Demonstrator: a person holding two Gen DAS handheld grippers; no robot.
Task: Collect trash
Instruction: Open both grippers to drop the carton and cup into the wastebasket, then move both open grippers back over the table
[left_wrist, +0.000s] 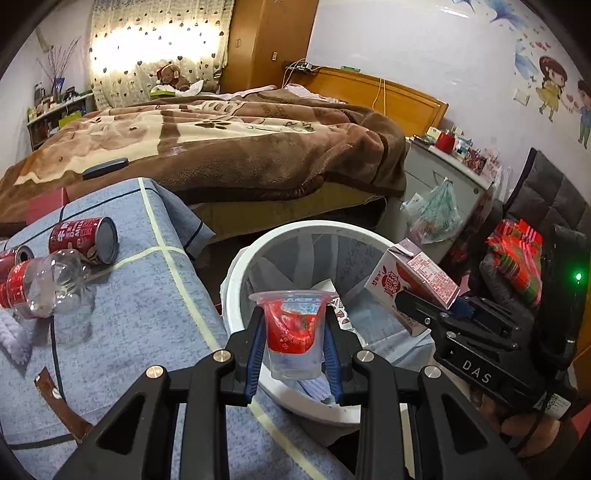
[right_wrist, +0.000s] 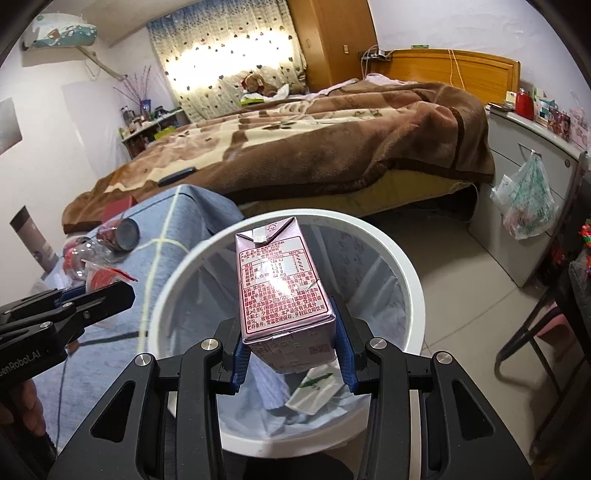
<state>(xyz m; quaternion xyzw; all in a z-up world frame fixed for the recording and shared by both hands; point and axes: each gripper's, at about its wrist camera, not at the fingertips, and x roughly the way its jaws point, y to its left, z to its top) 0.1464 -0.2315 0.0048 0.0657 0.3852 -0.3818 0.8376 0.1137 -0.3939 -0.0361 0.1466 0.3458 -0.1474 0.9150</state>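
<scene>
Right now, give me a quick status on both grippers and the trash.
Left gripper shut on jelly cup, right gripper shut on milk carton. Both held over the white bin, nothing blocking. Can and plastic bottle lie on the blue table.

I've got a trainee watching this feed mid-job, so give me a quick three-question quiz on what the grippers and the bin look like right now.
1. True or false: the left gripper is shut on a plastic cup with a red label.
2. Multiple choice: what does the right gripper hold? A) a red can B) a milk carton C) a clear bottle
3. Fill in: both held items are over the white ____.

Key: 1 true. 2 B. 3 trash bin; a red can and a clear bottle lie on the blue cloth.
</scene>
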